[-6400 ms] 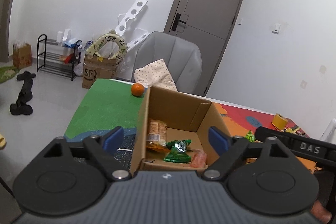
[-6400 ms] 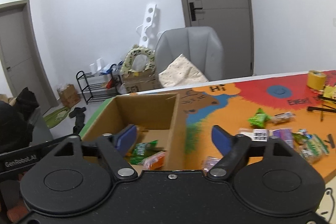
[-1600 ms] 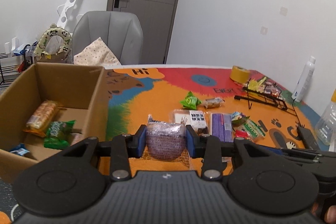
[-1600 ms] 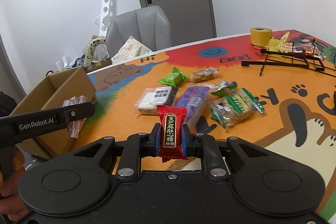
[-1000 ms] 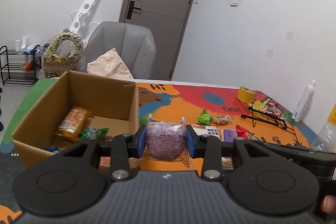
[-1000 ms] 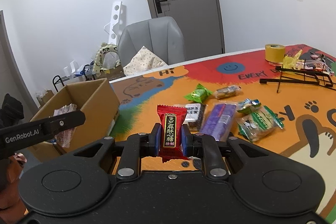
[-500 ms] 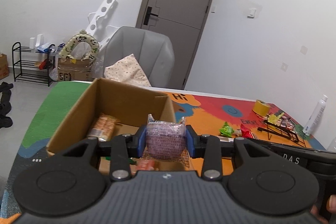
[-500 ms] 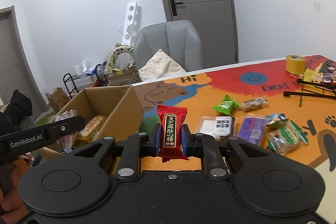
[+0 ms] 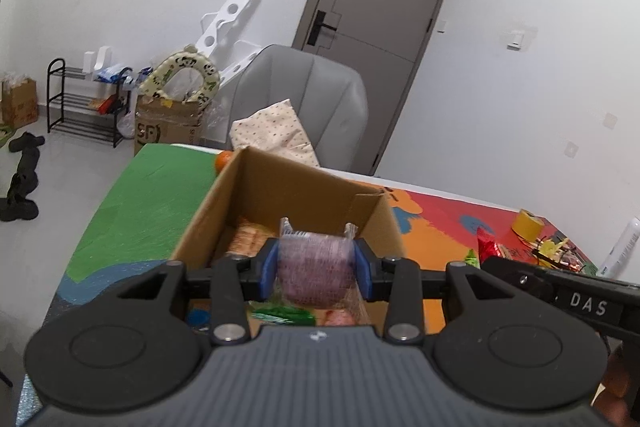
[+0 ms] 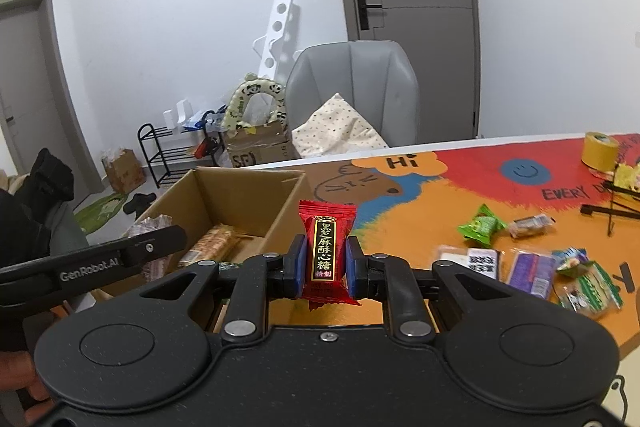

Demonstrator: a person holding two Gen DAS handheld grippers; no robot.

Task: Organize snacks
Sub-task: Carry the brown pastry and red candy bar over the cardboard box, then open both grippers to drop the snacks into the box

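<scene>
My left gripper (image 9: 316, 269) is shut on a purple snack in clear wrap (image 9: 314, 273) and holds it over the open cardboard box (image 9: 296, 187), which has several snacks inside. My right gripper (image 10: 322, 261) is shut on a red candy packet (image 10: 326, 247) and holds it just right of the box (image 10: 240, 189), above the table. The left gripper also shows in the right wrist view (image 10: 156, 245), over the box. Loose snacks (image 10: 528, 267) lie on the mat to the right, among them a green packet (image 10: 480, 227).
An orange (image 9: 222, 159) sits behind the box on the green part of the mat. A yellow tape roll (image 10: 598, 149) and a black wire rack (image 10: 612, 207) stand at the far right. A grey chair (image 10: 352, 91) is behind the table.
Both grippers have carried their snacks left from the snack pile to the box. The left one now hangs over the box opening; the right one has come up beside it.
</scene>
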